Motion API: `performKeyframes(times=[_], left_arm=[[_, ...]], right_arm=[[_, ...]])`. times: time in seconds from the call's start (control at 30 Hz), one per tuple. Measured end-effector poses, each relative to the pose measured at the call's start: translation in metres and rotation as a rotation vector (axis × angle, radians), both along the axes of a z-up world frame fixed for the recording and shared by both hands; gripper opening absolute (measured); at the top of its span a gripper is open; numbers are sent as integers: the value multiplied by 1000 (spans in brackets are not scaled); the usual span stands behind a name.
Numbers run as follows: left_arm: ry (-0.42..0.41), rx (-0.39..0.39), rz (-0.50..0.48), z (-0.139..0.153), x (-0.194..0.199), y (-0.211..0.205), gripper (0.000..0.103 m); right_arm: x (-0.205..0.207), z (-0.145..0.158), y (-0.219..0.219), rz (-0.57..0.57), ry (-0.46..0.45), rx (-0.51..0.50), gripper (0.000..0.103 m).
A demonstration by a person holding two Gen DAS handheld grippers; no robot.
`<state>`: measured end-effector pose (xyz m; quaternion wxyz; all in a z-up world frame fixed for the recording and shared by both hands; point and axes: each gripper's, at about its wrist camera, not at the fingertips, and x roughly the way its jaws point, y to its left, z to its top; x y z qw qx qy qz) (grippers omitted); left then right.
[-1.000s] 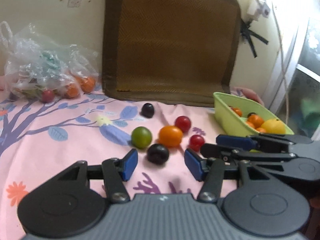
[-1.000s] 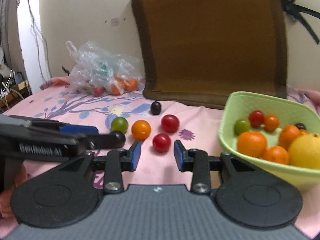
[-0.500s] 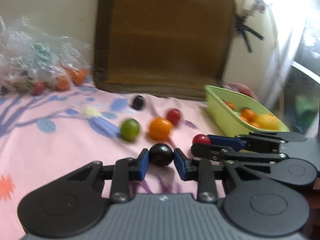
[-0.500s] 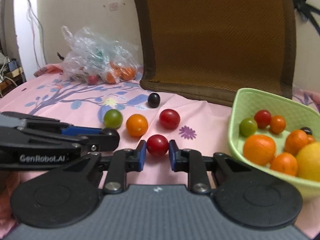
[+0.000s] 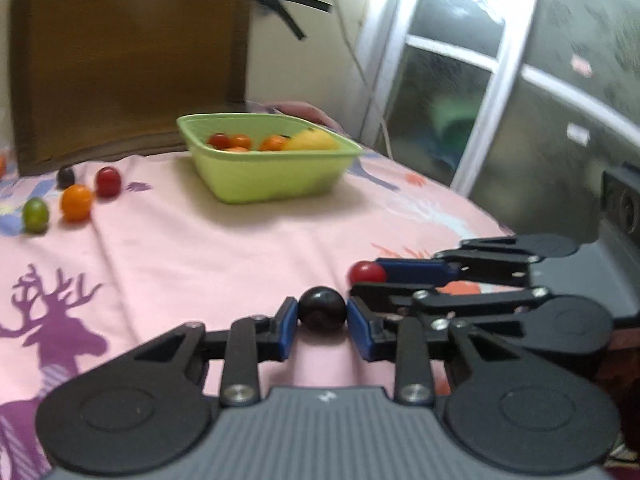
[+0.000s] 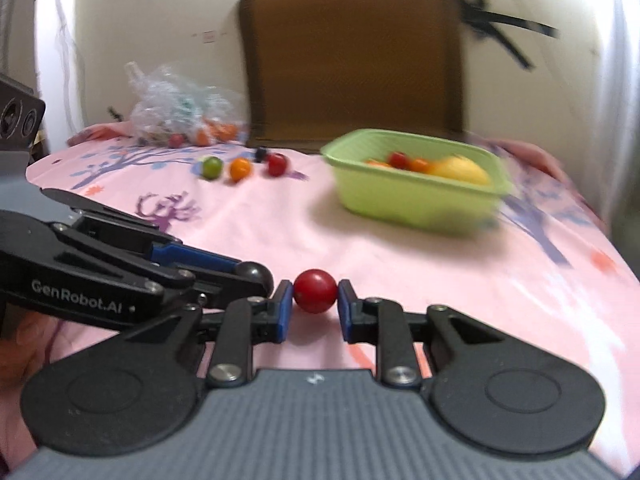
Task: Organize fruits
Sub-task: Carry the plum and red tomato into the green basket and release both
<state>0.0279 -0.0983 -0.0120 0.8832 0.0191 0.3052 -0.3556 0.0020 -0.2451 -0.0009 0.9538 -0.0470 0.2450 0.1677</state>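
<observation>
The left gripper [image 5: 322,317] is clenched on a dark plum [image 5: 322,309], its 2 blue pads [image 5: 287,328] pressing the fruit from either side. In the left wrist view the plum sits at 6 o'clock from the green basket [image 5: 276,178], raised over the pink cloth [image 5: 192,256].

The right gripper [image 6: 314,307] grips a red tomato [image 6: 315,290] between its own blue pads [image 6: 282,312]. In the left wrist view this gripper comes in from 3 o'clock, with the tomato just beside the plum, at about 1 o'clock from it. In the right wrist view the left gripper reaches in from 9 o'clock, and the plum shows at its tip, close to the tomato but apart from it.

The basket stands on the cloth at 12 o'clock from the grippers and holds a yellow fruit [image 5: 310,143], orange fruits [image 5: 273,144] and a small red one [image 5: 218,141].

4 loose fruits lie on the cloth at 10 o'clock in the left wrist view: a green one [image 5: 35,215], an orange one [image 5: 76,202], a red one [image 5: 107,182] and a dark one [image 5: 66,176]. They are well apart from the basket.

A clear bag [image 6: 182,114] with more fruit lies at 11 o'clock in the right wrist view, beside a brown cushion [image 6: 352,56] propped against the wall. A window [image 5: 500,92] fills the 2 o'clock side of the left wrist view. Both views are blurred.
</observation>
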Motion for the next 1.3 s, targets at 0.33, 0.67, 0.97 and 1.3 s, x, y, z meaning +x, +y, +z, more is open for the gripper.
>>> performKeyframes(times=[0.33,0.67,0.97,1.3], left_arm=[[-68,97,16,0,-6,-11,28],[-104,-60,84,63,73,-14,28],[49,-123,191,56,169,-28,41],[12,-320,365,58,130,89,41]], right_arm=[[-5,-13,-13,-41,0,9,27],[29,27,-27,-67,-182,77,27],[111,20,-16,-136,-226,35,34],[87,31,-45,-213,-308,191,38]])
